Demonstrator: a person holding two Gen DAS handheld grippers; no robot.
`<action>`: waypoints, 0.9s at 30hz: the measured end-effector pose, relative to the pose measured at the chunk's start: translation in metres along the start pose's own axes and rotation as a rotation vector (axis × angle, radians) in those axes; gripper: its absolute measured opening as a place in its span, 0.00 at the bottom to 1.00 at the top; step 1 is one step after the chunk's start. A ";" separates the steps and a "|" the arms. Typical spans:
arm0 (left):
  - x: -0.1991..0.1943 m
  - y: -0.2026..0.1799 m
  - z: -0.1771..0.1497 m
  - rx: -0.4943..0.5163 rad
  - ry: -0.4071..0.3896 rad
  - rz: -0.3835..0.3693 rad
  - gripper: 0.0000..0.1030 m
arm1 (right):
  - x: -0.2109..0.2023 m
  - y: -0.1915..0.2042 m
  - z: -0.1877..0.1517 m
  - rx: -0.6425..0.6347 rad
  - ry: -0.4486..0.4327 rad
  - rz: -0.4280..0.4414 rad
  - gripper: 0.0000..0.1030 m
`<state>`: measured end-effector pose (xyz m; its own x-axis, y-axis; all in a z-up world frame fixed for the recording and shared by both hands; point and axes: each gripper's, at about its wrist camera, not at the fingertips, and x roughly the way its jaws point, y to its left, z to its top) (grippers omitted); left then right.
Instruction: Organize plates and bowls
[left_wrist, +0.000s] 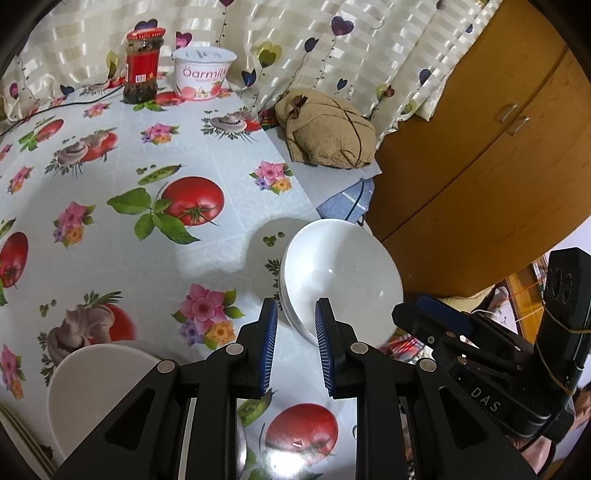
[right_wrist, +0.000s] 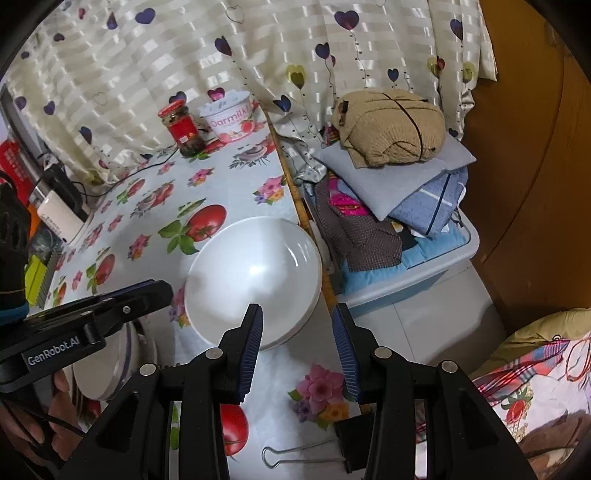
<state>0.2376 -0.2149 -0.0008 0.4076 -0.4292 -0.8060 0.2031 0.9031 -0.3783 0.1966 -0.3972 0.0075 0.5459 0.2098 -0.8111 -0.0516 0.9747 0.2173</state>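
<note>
Both hand-held grippers, left (left_wrist: 295, 343) and right (right_wrist: 297, 350), are hovering spread and empty near the slippery, breakable white bowl (right_wrist: 253, 282) at the table's (left_wrist: 110, 166) right edge, best pinched by its rim.

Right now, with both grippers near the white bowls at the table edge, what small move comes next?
Probably ease the right gripper forward so its open jaws straddle the near rim of the white bowls. The stack sits close to the table edge, and neither gripper holds anything; the left gripper is also empty.
</note>
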 end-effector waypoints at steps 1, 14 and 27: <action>0.003 0.000 0.001 -0.003 0.004 0.006 0.22 | 0.002 0.000 0.001 0.002 0.002 0.000 0.38; 0.023 0.002 0.002 -0.035 0.039 0.014 0.22 | 0.025 -0.006 0.003 0.016 0.036 0.006 0.26; 0.026 -0.006 0.002 0.020 0.033 0.033 0.20 | 0.030 -0.007 0.002 0.026 0.040 -0.002 0.19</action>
<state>0.2482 -0.2315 -0.0184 0.3847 -0.3986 -0.8325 0.2084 0.9162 -0.3424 0.2152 -0.3976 -0.0169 0.5124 0.2112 -0.8324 -0.0285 0.9729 0.2293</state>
